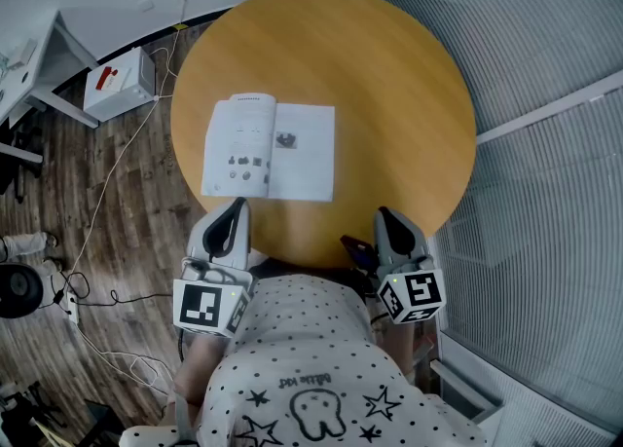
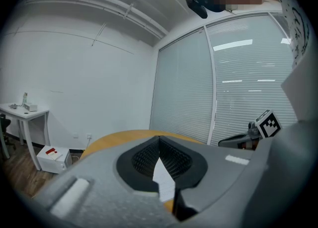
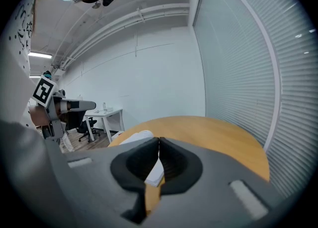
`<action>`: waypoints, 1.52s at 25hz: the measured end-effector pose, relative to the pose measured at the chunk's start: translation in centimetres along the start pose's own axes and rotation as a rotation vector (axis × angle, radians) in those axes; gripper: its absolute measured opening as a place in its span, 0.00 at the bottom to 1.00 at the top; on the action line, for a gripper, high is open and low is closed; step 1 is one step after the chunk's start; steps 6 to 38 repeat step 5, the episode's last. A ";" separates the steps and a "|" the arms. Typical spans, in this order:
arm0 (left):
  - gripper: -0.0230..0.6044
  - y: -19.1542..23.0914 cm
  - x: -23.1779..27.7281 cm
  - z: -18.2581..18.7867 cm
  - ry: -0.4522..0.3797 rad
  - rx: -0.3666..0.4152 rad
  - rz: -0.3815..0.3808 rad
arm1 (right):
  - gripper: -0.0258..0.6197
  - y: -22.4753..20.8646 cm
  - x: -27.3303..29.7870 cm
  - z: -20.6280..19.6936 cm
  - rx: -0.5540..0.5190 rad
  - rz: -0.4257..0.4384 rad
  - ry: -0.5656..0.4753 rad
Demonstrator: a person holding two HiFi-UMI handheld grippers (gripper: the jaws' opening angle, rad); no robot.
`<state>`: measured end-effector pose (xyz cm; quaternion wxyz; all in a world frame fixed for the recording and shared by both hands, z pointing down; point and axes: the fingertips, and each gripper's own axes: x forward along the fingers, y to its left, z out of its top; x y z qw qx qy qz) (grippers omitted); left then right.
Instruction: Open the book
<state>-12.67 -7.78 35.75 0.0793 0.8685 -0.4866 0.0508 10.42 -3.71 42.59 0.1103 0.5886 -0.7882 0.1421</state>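
book [image 1: 269, 147] lies open on table [image 1: 389, 75]; left tool [image 1: 237, 204] closed, empty; right tool [image 1: 384, 213] closed, empty

You face a round wooden table [image 1: 389, 75]; plank floor [image 1: 117, 231] left, slatted blinds [image 1: 545, 172] right, white desk [image 2: 25, 109] by white wall [image 2: 84, 68].

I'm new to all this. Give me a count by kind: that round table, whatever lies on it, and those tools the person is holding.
round table: 1
book: 1, lying open on the table
claws: 2, the left claw and the right claw, both shut and empty
Total: 4
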 end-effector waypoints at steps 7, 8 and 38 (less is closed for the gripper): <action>0.05 0.1 0.1 0.1 0.003 -0.003 -0.003 | 0.05 -0.1 0.1 0.1 -0.003 -0.006 0.001; 0.05 0.1 0.1 0.1 0.003 -0.003 -0.003 | 0.05 -0.1 0.1 0.1 -0.003 -0.006 0.001; 0.05 0.1 0.1 0.1 0.003 -0.003 -0.003 | 0.05 -0.1 0.1 0.1 -0.003 -0.006 0.001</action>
